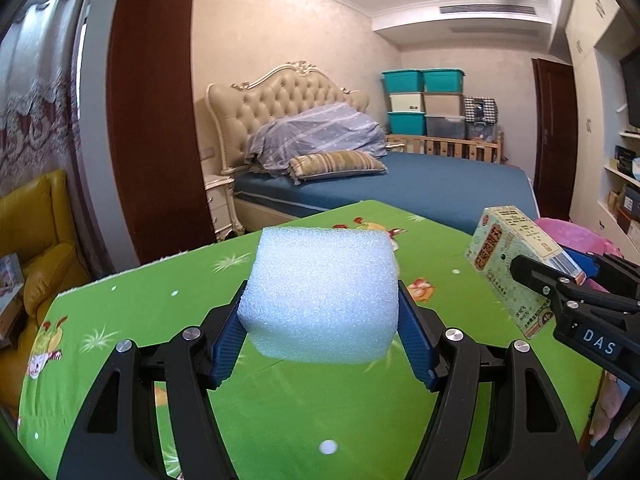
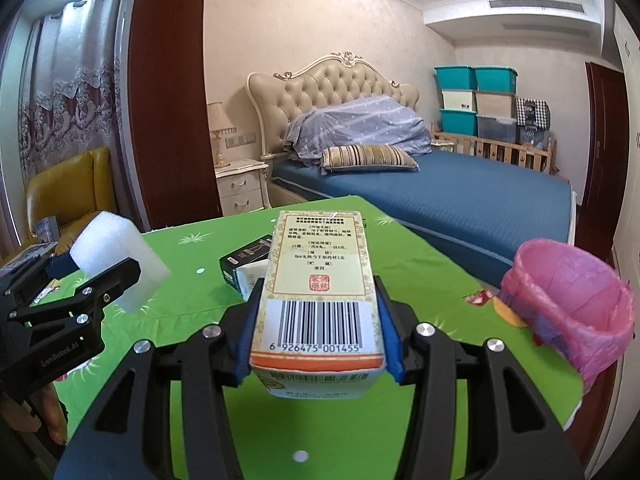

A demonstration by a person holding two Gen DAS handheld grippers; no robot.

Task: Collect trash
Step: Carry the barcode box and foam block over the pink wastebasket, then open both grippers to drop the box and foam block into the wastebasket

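My left gripper [image 1: 320, 316] is shut on a white foam block [image 1: 324, 288] and holds it above the green tablecloth [image 1: 280, 400]. The foam block also shows at the left of the right wrist view [image 2: 116, 256]. My right gripper [image 2: 318, 324] is shut on a pale medicine carton [image 2: 320, 276] with a barcode, held above the table. The carton also shows at the right of the left wrist view [image 1: 516, 256]. A bin lined with a pink bag [image 2: 568, 304] stands at the table's right edge, to the right of the carton.
A small black box with white paper [image 2: 246, 268] lies on the table beyond the carton. A small red wrapper [image 2: 480, 296] lies near the bin. A bed [image 2: 440, 196] stands behind the table, a yellow armchair [image 1: 40, 248] to the left.
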